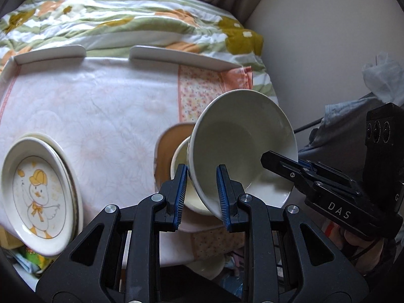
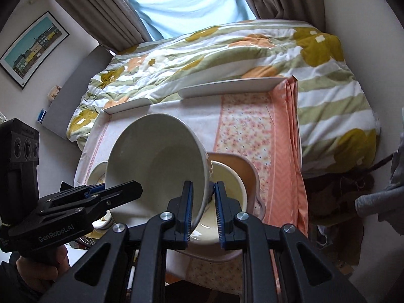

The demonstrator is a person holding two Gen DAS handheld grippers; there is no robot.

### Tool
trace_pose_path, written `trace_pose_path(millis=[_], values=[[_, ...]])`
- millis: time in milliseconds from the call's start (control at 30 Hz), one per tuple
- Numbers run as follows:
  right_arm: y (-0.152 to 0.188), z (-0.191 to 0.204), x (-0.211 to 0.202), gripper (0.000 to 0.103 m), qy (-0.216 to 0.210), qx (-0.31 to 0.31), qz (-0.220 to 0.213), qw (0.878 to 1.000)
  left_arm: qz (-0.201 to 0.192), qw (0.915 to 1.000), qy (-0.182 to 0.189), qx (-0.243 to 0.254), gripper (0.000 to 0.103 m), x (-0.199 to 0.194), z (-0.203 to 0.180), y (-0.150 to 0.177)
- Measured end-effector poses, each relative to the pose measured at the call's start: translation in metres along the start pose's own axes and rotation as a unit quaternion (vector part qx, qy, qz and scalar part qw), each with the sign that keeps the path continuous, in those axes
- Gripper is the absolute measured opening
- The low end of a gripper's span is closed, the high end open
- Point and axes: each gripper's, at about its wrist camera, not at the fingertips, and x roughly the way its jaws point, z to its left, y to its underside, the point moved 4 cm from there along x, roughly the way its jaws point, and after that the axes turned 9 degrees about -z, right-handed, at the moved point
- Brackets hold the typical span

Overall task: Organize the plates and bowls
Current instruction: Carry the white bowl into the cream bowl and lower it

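A large white bowl [image 1: 242,141] is held tilted in the air by both grippers, also seen in the right wrist view [image 2: 154,156]. My left gripper [image 1: 202,194] pinches its near-left rim. My right gripper [image 2: 203,207] pinches the opposite rim and shows in the left wrist view [image 1: 300,166]. Under the bowl sits a smaller cream bowl [image 2: 232,184] inside a tan dish [image 2: 242,169] on a white plate [image 1: 272,197]. A stack of plates topped by a duck-print plate [image 1: 40,197] lies at the tray's near left.
The dishes rest on a white tray table [image 1: 161,56] covered with a pink floral cloth [image 1: 197,96]. A bed with a flowered quilt [image 2: 227,58] lies behind it. A white wall [image 1: 328,50] is at the right, with clothes heaped below it.
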Motion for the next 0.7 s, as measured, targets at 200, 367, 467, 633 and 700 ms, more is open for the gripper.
trace_pose_path(millis=[200,367,467,633,700], values=[[0.019,-0.013,0.018,0.015,0.013,0.019,0.024,0.999,0.043,0.9985,-0.029,0.019,0.021,0.031,0.001,0.019],[0.027,-0.018,0.027,0.015,0.018,0.014,0.029,0.999,0.059,0.9963,-0.049,0.039,0.021,0.044,0.008,0.017],[0.028,-0.019,0.028,0.015,0.036,0.0,0.027,0.999,0.06,0.9931,-0.074,0.069,0.021,0.051,0.004,0.014],[0.03,-0.022,0.03,0.015,0.046,-0.004,0.027,0.999,0.061,0.9866,-0.105,0.11,0.021,0.056,-0.003,0.015],[0.03,-0.022,0.03,0.015,0.049,-0.009,0.028,0.998,0.062,0.9848,-0.11,0.119,0.021,0.055,-0.004,0.015]])
